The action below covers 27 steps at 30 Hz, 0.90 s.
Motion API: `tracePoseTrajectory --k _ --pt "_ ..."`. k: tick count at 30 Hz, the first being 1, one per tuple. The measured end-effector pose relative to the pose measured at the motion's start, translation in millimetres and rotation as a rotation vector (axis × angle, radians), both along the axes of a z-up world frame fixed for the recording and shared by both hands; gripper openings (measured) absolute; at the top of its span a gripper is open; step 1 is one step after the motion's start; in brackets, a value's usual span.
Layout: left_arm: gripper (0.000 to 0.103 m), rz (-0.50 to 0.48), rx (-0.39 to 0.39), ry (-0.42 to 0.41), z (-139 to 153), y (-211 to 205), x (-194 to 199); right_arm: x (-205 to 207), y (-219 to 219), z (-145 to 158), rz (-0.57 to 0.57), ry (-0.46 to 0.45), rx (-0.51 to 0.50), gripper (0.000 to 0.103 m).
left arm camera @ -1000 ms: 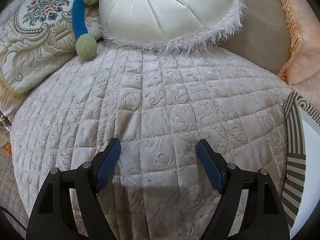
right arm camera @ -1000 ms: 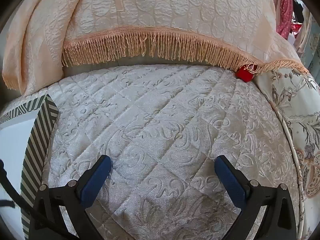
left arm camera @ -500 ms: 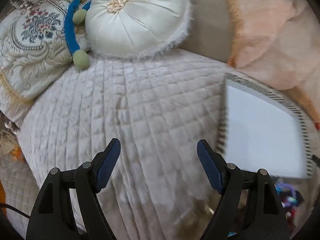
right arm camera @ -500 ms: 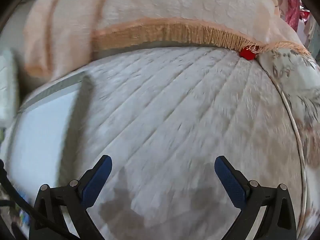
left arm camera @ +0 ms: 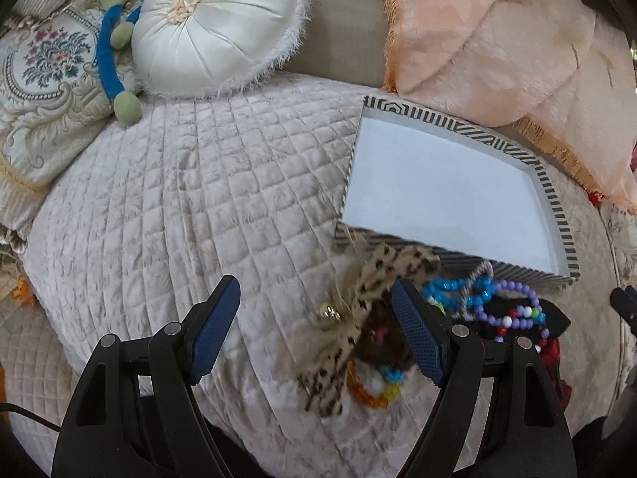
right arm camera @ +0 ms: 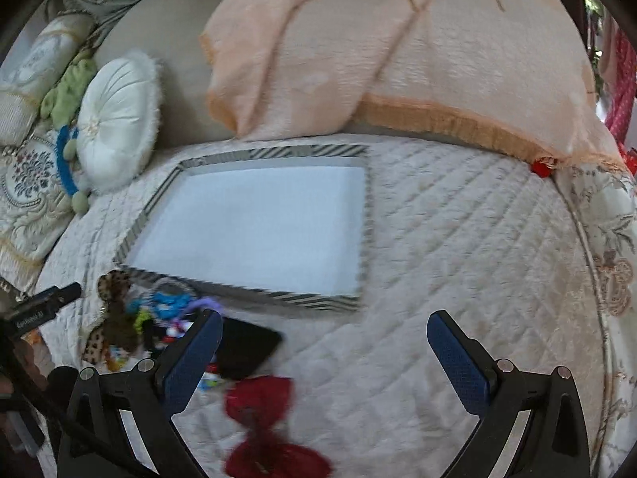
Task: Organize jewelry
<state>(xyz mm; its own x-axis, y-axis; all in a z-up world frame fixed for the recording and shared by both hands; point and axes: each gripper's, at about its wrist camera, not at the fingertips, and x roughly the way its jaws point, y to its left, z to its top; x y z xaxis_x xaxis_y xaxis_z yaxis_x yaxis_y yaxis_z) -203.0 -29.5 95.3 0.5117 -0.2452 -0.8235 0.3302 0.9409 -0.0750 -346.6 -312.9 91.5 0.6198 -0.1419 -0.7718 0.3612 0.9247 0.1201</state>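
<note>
Pulled back and swung round from the bare quilt of a second ago, and now the whole job in sight. Striped tray on the quilted bed, white floor bare, nothing sorted yet. Jewelry pile heaped just beside the tray's near edge, at 6 o'clock from it: leopard-print bow, blue and purple beads, orange bracelet. From the right wrist view, a red bow and a black piece at the same heap. Left hand-held gripper spread wide, empty, right finger over the heap. Right hand-held gripper spread wide too, nothing held, heap at its 9 o'clock. Round cushion at 11 o'clock, clear of the work. Judgement: search over, first pick-up likely next; tangled strands may drag neighbours along.
</note>
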Motion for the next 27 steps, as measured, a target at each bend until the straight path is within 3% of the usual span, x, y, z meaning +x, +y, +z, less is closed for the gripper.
tracePoseTrajectory --k 8,16,27 --pt "0.079 0.022 -0.015 0.027 -4 0 -5 13 31 1 0.025 -0.021 0.021 0.103" --pt "0.079 0.044 -0.079 0.044 7 -7 -8 14 50 12 0.065 -0.028 0.015 0.103" --pt "0.079 0.005 -0.009 0.017 6 -24 -19 13 64 9 0.07 -0.023 -0.015 0.103"
